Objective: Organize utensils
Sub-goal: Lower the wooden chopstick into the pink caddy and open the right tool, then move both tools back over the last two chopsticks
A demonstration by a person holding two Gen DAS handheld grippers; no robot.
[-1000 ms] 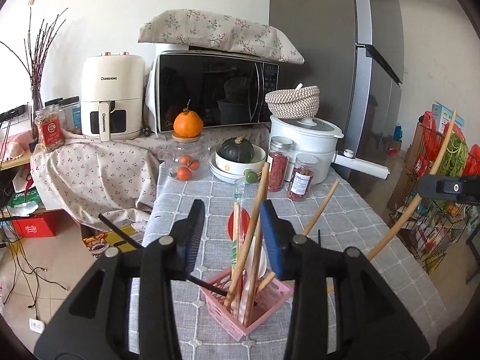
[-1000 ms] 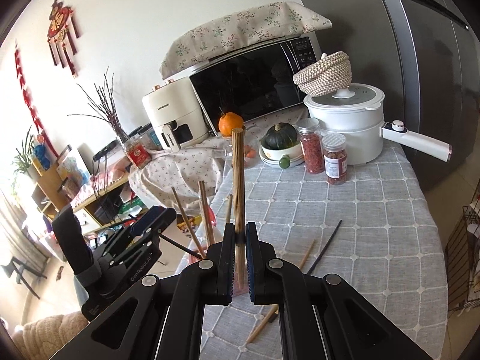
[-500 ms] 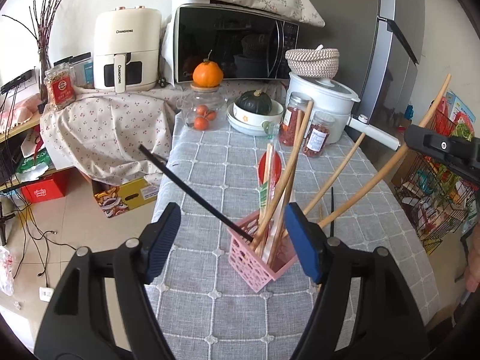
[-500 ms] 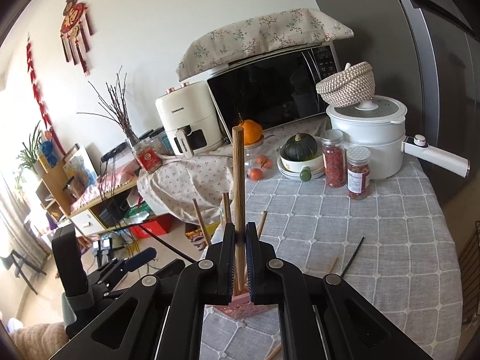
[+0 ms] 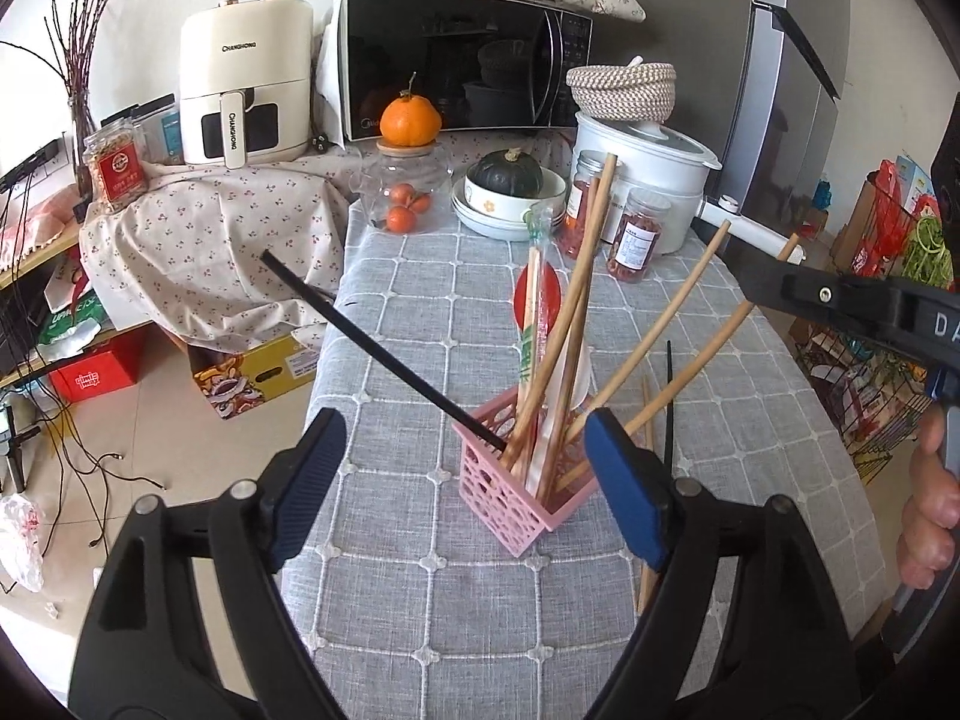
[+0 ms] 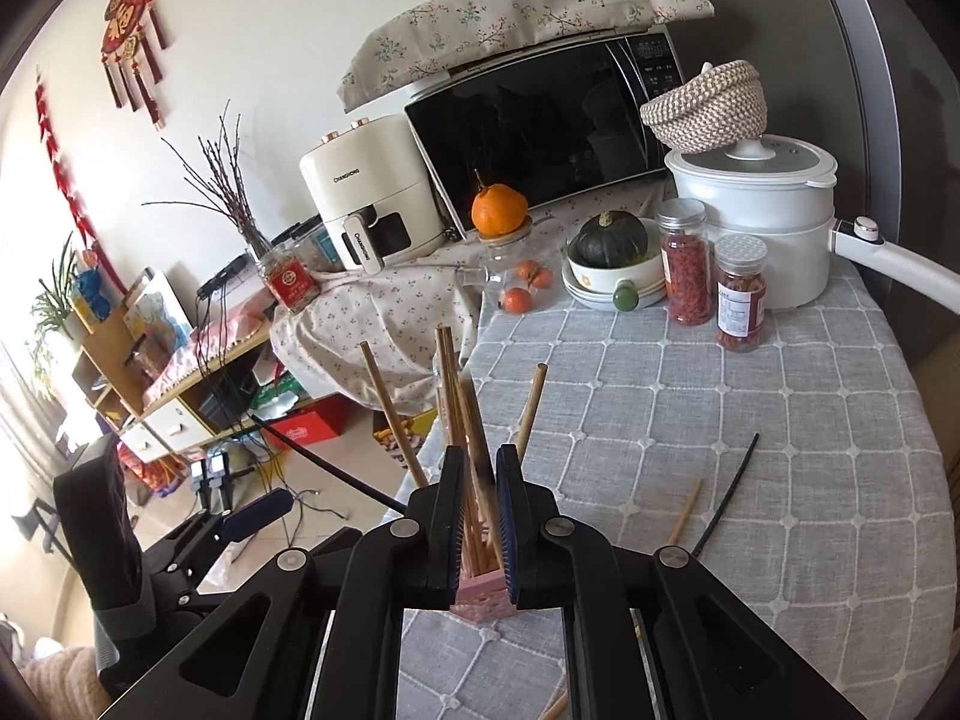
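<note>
A pink slotted utensil basket [image 5: 517, 489] stands on the grey checked tablecloth [image 5: 456, 600]. It holds several wooden chopsticks [image 5: 567, 324], one black chopstick [image 5: 384, 354] and a red-and-white spoon [image 5: 537, 306]. My left gripper [image 5: 462, 480] is wide open, its pads on either side of the basket. My right gripper [image 6: 480, 516] is just above the basket [image 6: 480, 594], its jaws slightly apart around a wooden chopstick [image 6: 474, 438] that has dropped into the basket. A black chopstick [image 6: 729, 492] and a wooden one [image 6: 684, 513] lie loose on the cloth.
At the table's back stand a white pot [image 5: 648, 174], two spice jars [image 5: 636, 234], a bowl with a green squash [image 5: 510, 186] and a glass jar with an orange on it [image 5: 411, 120]. A microwave [image 5: 462, 66] and air fryer [image 5: 246, 96] are behind.
My left gripper has opened wide and drawn back from the basket. My right gripper has come down over the basket, loosened, and the wooden chopstick has slid down into it.
</note>
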